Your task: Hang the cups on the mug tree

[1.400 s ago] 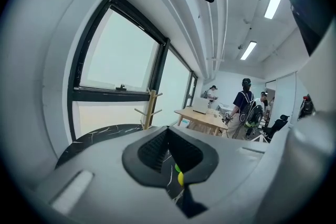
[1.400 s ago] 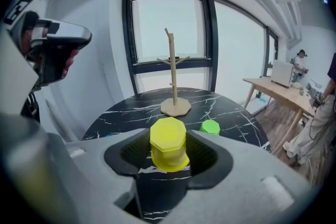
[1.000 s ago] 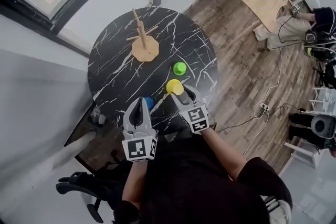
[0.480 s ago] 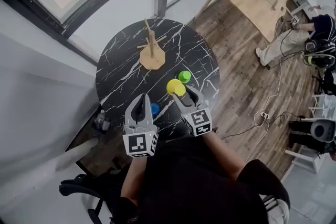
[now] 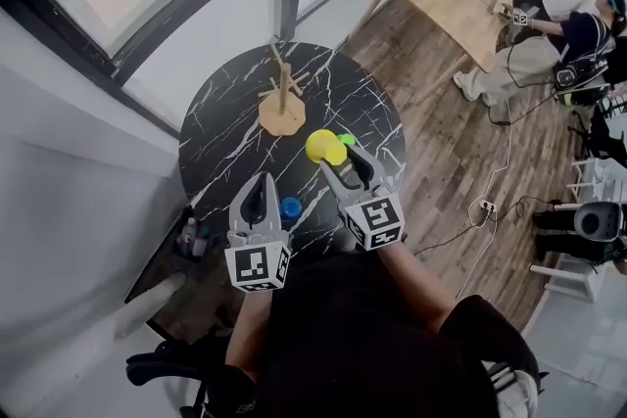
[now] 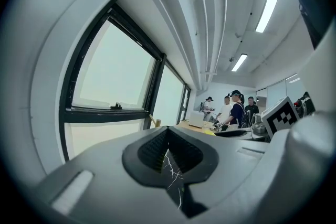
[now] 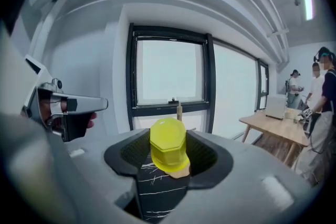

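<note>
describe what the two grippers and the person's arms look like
Both the left gripper and right gripper are light grey plastic with tapered fingers lined in dark ribbed pads. Each carries a white cube printed with black square markers. No cables show. The person wears a black short-sleeved top.

**Yellow cup held in front of the window**

The right gripper (image 7: 169, 153) holds a yellow cup (image 7: 168, 140) between its fingers (image 7: 211, 155), whose dark ribbed pads press on the cup from both sides. The cup's eight-sided bottom is tipped toward the camera. Below it lies the black, white-veined counter (image 7: 157, 194). Straight behind the cup, the top of the mug tree's wooden post (image 7: 179, 111) rises in front of a dark-framed window (image 7: 168, 68). At the left edge, part of the left gripper (image 7: 63, 108) shows. At the right, people (image 7: 319, 86) stand by a wooden counter (image 7: 275, 127).
</note>
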